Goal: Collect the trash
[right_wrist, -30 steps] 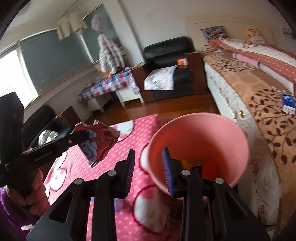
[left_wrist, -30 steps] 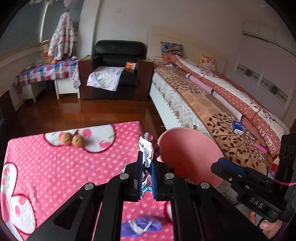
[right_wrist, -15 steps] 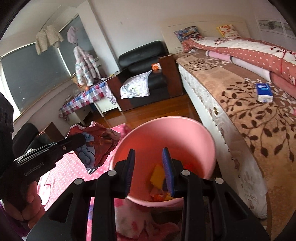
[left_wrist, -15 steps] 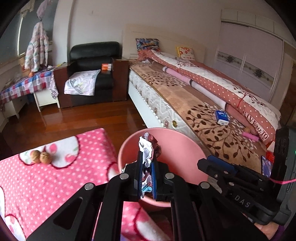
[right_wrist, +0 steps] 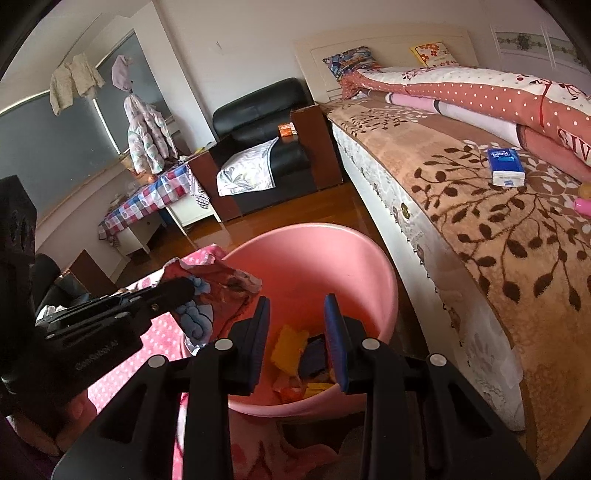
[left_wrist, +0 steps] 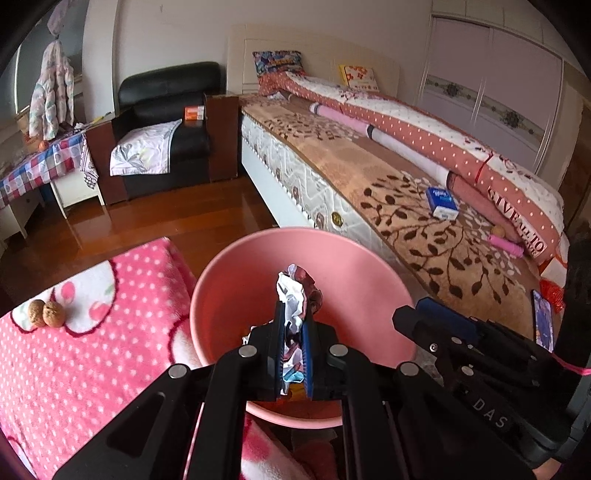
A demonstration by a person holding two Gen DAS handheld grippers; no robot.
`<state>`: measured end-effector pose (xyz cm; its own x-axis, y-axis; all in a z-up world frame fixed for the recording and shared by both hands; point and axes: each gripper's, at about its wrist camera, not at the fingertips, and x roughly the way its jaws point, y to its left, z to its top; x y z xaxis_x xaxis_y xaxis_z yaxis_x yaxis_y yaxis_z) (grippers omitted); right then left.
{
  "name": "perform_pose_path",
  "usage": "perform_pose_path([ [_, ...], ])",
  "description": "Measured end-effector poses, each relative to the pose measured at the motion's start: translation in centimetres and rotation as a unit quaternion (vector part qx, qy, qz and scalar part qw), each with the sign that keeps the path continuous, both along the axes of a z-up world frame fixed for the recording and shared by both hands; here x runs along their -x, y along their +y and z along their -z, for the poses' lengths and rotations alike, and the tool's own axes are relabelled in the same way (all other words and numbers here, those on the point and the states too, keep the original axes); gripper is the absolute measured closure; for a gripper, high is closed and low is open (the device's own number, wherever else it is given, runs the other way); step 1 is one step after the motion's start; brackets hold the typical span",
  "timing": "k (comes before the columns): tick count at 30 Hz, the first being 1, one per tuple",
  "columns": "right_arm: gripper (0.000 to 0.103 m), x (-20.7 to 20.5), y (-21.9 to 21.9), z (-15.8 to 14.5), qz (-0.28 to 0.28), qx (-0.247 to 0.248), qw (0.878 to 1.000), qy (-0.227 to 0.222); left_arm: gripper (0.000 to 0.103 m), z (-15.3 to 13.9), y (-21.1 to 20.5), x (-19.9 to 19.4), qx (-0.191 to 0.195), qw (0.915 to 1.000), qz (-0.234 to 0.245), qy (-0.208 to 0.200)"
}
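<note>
Now left tool (left_wrist: 293, 343), clamped wrapper (left_wrist: 295, 291) over bin (left_wrist: 229, 280).

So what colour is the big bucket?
The bucket is pink, clearest in the right wrist view.

Bedroom, glossy wooden floor (left_wrist: 155, 221), black armchair (left_wrist: 166, 122), patterned bed (left_wrist: 388, 177), pale wardrobe (left_wrist: 498, 85), white walls (left_wrist: 159, 33).

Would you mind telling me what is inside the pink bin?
The pink bin holds loose trash at the bottom: a yellow scrap, something dark blue, orange wrappers. The right gripper hides part of the pile.
</note>
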<state>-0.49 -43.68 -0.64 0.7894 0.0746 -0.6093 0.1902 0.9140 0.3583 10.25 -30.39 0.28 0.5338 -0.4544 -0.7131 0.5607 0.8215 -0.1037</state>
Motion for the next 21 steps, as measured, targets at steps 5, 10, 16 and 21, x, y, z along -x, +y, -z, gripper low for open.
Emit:
perform_pose_path([
  [5,0.072,0.0,-0.5,0.9,0.005,-0.010,1.000,0.010,0.096,1.0,-0.3,-0.7,-0.004,0.9999,-0.001,0.014],
  [10,0.072,0.2,-0.2,1.2,-0.006,-0.026,1.000,0.013,0.096,0.9,-0.3,-0.9,-0.008,0.9999,0.007,0.005],
  [16,0.072,1.2,1.3,0.8,-0.047,-0.046,0.998,0.007,0.096,-2.4,1.1,-1.5,0.007,0.9994,0.013,-0.033],
  [21,0.072,1.1,4.2,1.4,-0.121,-0.103,0.987,0.028,0.096,-5.6,3.1,-2.5,0.022,0.9983,0.004,-0.054],
])
